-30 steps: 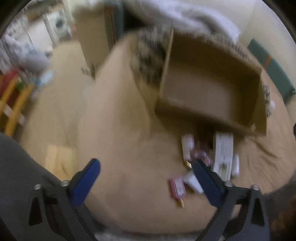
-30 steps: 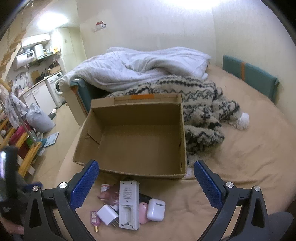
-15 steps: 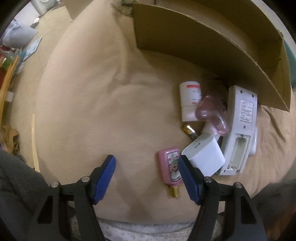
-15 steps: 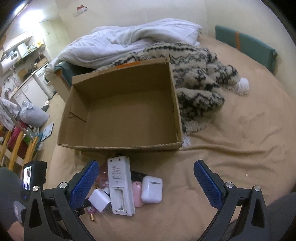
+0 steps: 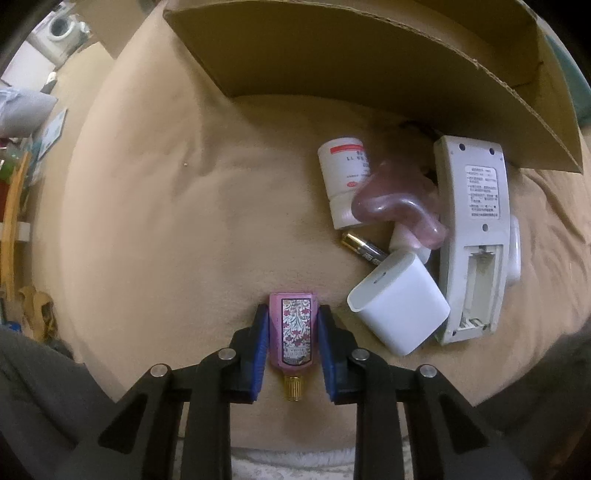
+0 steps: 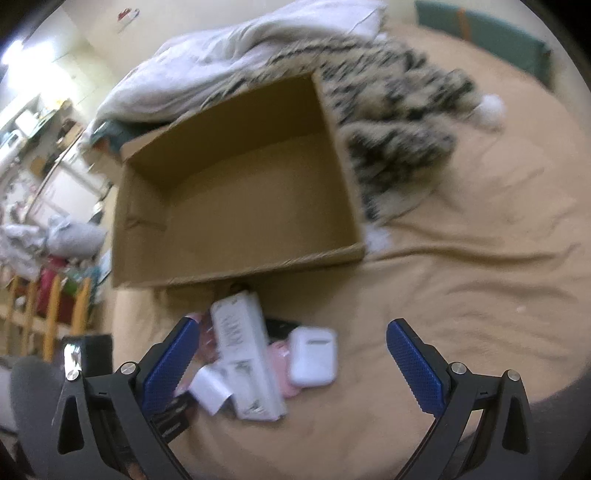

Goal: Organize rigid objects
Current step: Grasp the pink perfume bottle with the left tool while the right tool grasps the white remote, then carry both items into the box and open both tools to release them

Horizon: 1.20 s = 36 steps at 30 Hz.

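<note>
My left gripper [image 5: 291, 325] is shut on a small pink perfume bottle [image 5: 293, 334] with a floral label and gold cap, which lies on the tan bedsheet. To its right lie a white charger cube [image 5: 399, 306], a white remote [image 5: 472, 236] with its battery bay open, a battery [image 5: 364, 249], a white tube [image 5: 343, 181] and a pink clear piece [image 5: 399, 203]. An open, empty cardboard box [image 6: 236, 184] stands behind the pile. My right gripper [image 6: 288, 358] is open above the remote [image 6: 247, 354] and a white earbud case [image 6: 314, 356].
A patterned fuzzy blanket [image 6: 399, 122] and a white duvet [image 6: 240, 51] lie behind and right of the box. The bed edge drops at the left to a floor with clutter and a wooden rail [image 6: 51, 306]. A green cushion [image 6: 491, 29] is at the far right.
My left gripper has dropped to the sheet, moved right and closed on the pink perfume bottle. My right gripper has tilted down and forward over the pile, still open.
</note>
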Each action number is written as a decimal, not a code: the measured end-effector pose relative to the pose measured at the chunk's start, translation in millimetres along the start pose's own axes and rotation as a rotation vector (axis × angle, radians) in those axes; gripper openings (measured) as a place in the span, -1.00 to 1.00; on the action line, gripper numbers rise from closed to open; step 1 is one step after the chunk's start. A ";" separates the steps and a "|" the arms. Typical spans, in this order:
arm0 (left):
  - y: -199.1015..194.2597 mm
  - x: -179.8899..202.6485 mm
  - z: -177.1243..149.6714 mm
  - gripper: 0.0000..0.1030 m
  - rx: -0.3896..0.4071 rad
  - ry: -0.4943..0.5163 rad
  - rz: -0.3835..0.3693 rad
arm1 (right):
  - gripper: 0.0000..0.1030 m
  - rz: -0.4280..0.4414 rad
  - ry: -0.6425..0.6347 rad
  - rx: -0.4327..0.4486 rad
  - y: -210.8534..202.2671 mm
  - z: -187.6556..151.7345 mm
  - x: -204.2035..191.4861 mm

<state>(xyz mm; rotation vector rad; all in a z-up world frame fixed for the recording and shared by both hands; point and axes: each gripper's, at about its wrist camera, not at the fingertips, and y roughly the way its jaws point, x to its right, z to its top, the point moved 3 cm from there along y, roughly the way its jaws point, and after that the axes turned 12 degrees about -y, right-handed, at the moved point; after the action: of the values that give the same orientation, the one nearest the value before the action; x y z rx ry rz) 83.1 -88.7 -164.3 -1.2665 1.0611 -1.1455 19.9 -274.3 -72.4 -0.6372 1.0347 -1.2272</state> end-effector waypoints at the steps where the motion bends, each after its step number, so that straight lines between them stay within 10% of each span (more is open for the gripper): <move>1: -2.4 -0.2 1.2 -0.56 0.000 0.001 -0.004 | 0.81 0.036 -0.008 -0.032 6.8 -0.8 -4.7; 7: -21.0 -10.5 4.8 -0.56 0.034 -0.020 0.002 | 0.26 0.092 -0.087 -0.204 50.0 -9.5 -34.1; 15: -32.5 -24.6 -9.2 -0.56 0.028 -0.095 -0.024 | 0.22 -0.090 -0.274 -0.295 89.2 -17.3 -69.9; 21: -31.3 -22.1 -20.0 -0.56 0.030 -0.108 -0.033 | 0.04 -0.187 -0.375 -0.282 94.6 -19.5 -80.9; 36: -68.8 -35.0 -18.4 -0.56 0.103 -0.126 -0.087 | -0.06 0.021 -0.240 -0.120 18.2 -10.6 -63.6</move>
<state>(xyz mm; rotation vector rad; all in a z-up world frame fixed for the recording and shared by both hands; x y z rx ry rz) 57.2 -54.7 -97.5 -1.2955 0.8503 -1.1546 18.4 -207.3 -74.1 -0.8429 0.9149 -1.0470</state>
